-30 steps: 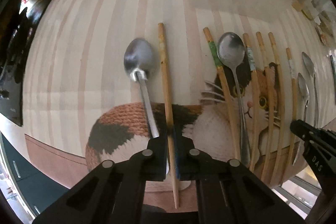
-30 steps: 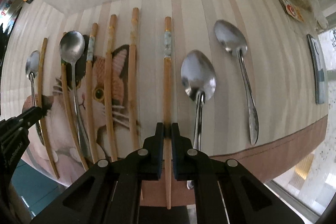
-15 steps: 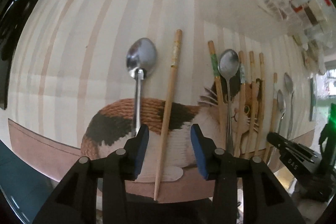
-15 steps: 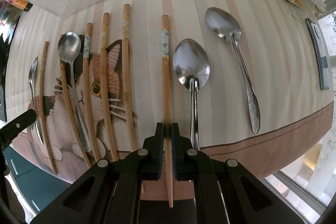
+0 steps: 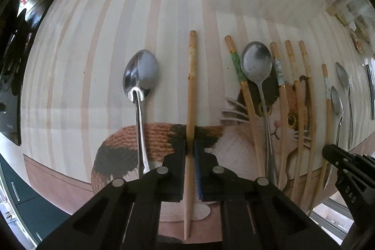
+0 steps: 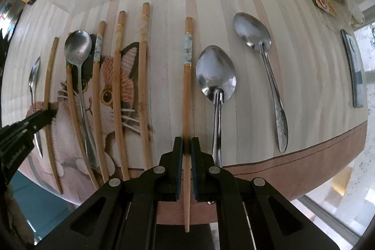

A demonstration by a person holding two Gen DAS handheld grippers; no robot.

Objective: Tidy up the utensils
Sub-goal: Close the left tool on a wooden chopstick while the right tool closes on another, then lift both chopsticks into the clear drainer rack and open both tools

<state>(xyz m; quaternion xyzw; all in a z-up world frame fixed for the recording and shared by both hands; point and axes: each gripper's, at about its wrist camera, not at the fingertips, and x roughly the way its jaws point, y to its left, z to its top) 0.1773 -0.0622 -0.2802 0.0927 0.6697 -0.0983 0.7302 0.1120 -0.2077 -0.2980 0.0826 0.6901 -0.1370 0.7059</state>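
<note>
Both grippers point down at the table, and each is clamped on a chopstick. The left gripper [image 5: 190, 151] has just been closing, and now its blue pads pinch a plain wooden chopstick [image 5: 191, 95] low on its shaft; the thin tip pokes out past the fingers toward the table's near edge, while the banded thick end reaches away up the cloth. Just to its left lies a steel spoon [image 5: 140, 76], close but not touching, bowl pointing the same way.

Over on the other side, the right gripper [image 6: 185, 151] has its fingers together on a chopstick with a pale marbled band [image 6: 187, 76]. Same picture here: the grip sits near the thin end, the tip sticks out beyond the jaws, the long part runs ahead between them. A big spoon [image 6: 215, 74] sits just to the right of it, and a longer spoon [image 6: 260, 43] further right again.

Why hold them low like that? My guess is it lets each stick be swung or slid parallel to its neighbours. The whole spread on the cat tablecloth [image 5: 276, 123] already runs in one direction, heads away, tails near. In the middle, a bunch of chopsticks [image 6: 118, 86] and a small spoon [image 6: 78, 48] lie crowded together, some touching, so that cluster looks the least sorted
</note>
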